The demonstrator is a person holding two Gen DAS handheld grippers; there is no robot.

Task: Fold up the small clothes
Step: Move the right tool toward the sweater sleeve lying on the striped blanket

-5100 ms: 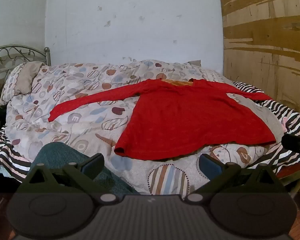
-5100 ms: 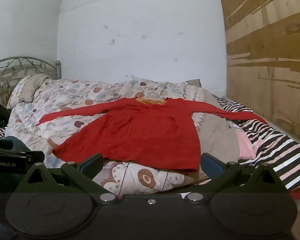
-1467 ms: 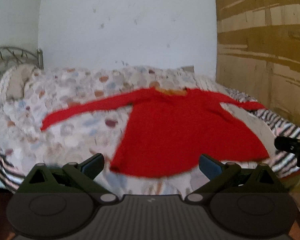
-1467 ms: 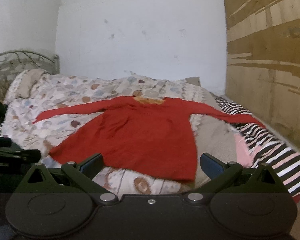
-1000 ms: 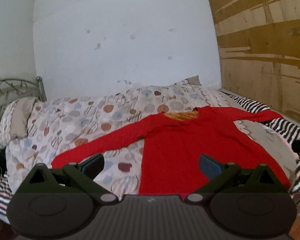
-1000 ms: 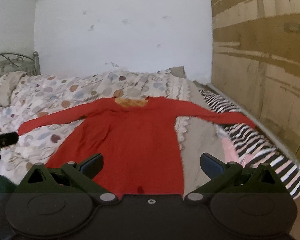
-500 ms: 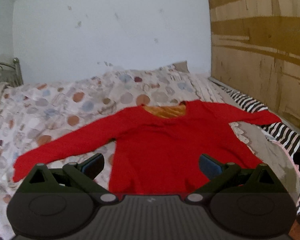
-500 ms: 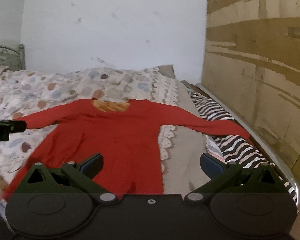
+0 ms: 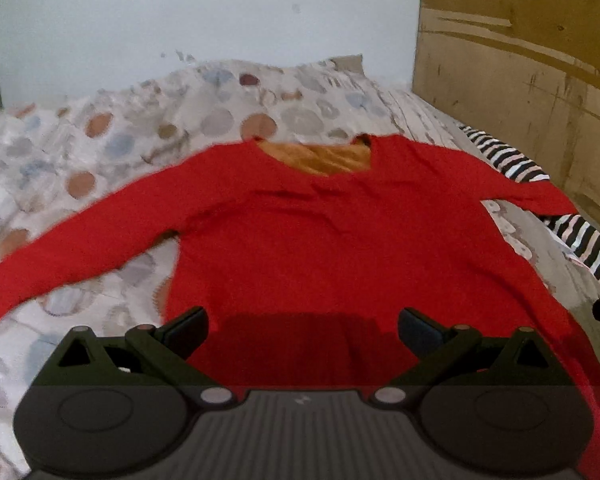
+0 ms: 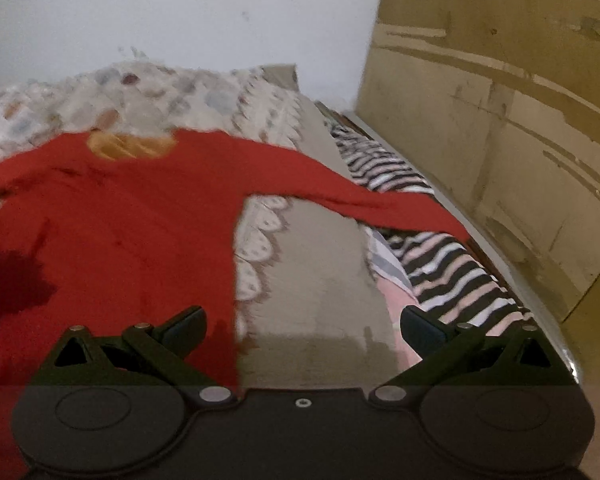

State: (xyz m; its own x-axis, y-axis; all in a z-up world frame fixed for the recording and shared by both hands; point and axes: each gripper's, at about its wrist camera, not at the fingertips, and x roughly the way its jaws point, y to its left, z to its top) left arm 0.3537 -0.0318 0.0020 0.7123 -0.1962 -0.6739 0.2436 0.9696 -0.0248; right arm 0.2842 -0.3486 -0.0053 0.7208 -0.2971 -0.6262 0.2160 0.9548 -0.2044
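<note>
One flat red long-sleeved top point(image 9: 340, 240) on quilted bedspread point(image 9: 100, 140).

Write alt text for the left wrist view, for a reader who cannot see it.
A red long-sleeved top lies flat, sleeves spread, on a bed's spotted quilt, its orange-lined neckline farthest from the camera. The open left gripper hovers over the top's lower half, holding nothing. A white wall and a brown board stand behind.
</note>
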